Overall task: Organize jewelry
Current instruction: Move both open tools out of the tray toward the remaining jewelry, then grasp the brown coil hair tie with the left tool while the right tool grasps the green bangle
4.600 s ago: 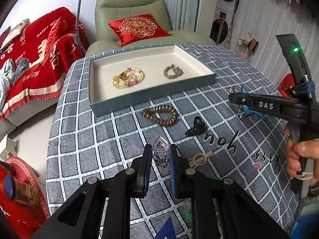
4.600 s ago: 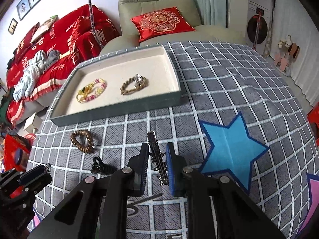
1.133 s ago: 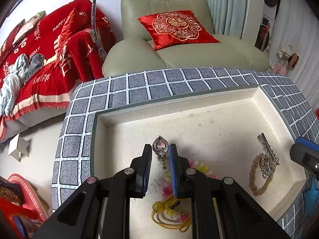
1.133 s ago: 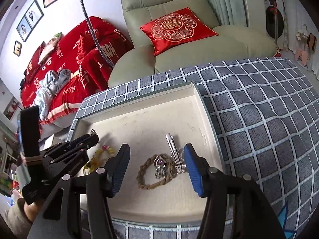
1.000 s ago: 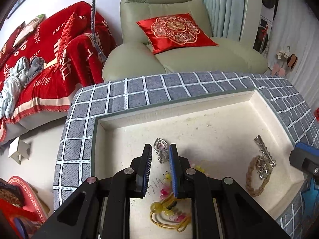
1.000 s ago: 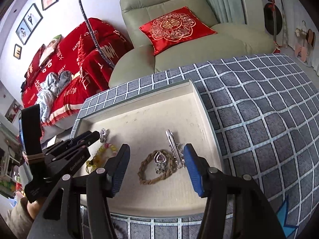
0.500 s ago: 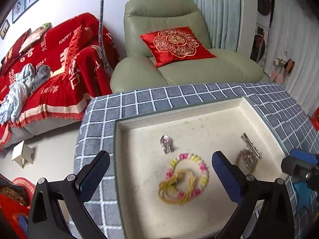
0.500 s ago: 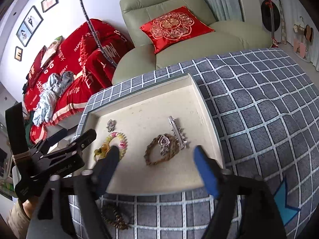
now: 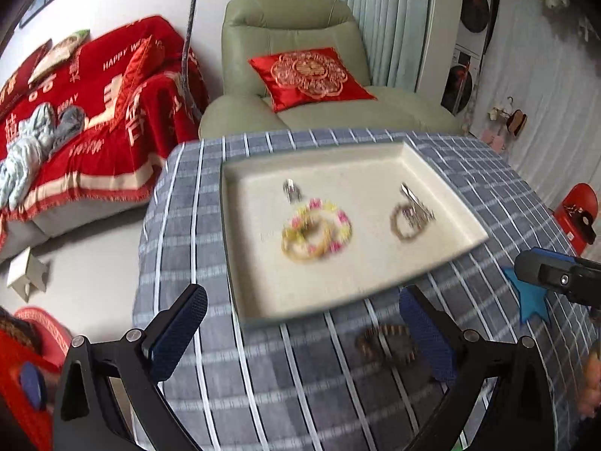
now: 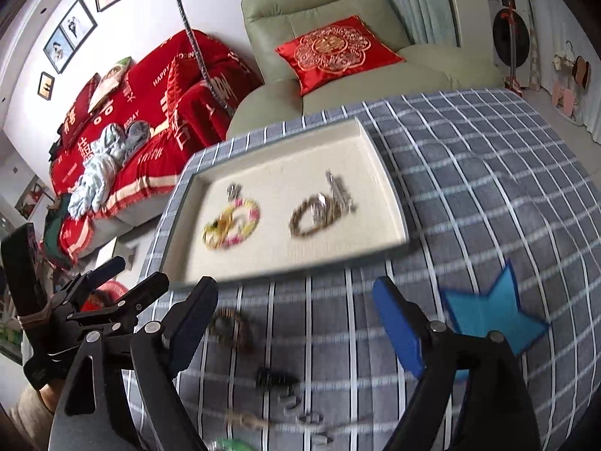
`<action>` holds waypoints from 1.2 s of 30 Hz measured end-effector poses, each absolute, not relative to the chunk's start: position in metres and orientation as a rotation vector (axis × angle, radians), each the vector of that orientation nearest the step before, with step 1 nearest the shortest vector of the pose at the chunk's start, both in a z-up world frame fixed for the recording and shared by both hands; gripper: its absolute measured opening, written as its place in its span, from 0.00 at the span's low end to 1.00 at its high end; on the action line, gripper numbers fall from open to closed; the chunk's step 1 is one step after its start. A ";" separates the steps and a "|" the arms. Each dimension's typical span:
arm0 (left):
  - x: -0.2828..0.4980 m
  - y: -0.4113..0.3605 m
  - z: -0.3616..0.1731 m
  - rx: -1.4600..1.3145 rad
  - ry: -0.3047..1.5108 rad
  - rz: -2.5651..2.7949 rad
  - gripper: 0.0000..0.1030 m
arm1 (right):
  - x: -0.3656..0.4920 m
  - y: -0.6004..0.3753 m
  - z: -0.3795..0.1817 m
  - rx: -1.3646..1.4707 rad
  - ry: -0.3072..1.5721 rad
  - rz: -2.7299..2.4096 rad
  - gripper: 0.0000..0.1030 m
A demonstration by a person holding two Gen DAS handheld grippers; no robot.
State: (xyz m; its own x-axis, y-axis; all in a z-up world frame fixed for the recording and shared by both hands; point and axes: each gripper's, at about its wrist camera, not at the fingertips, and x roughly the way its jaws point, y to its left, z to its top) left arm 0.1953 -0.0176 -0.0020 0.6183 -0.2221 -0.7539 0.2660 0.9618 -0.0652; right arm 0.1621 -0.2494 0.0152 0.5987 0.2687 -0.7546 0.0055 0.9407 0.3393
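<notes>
With both the left gripper (image 9: 300, 330) and right gripper (image 10: 296, 323) spread wide and empty, the next pick looks like the brown bead bracelet (image 9: 387, 342) near the tray (image 9: 443, 259)'s front edge.

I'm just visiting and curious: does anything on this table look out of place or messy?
A few pieces lie outside the tray: a brown beaded bracelet and a small black clip sit on the checked cloth in front of it. In the tray, a silver clip lies across a braided bracelet rather than apart. Nothing looks broken.
</notes>
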 end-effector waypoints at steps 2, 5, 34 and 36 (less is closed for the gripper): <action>0.187 -0.017 -0.009 0.045 0.883 -0.287 1.00 | 0.148 -0.247 0.009 0.324 0.945 0.159 0.84; 0.175 -0.021 -0.020 0.054 0.913 -0.283 1.00 | 0.126 -0.241 0.000 0.309 0.977 0.169 0.84; 0.180 -0.034 -0.069 -0.099 1.067 -0.172 1.00 | 0.032 -0.177 -0.055 0.090 1.096 0.142 0.84; 0.181 -0.037 -0.069 -0.085 1.056 -0.164 1.00 | 0.031 -0.173 -0.056 0.072 1.093 0.133 0.84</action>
State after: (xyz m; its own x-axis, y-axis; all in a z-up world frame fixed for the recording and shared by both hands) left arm 0.1808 -0.0372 -0.0687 0.4819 -0.1754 -0.8585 0.0941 0.9845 -0.1483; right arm 0.0306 -0.1735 -0.0558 0.4533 0.1427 -0.8798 -0.0722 0.9897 0.1234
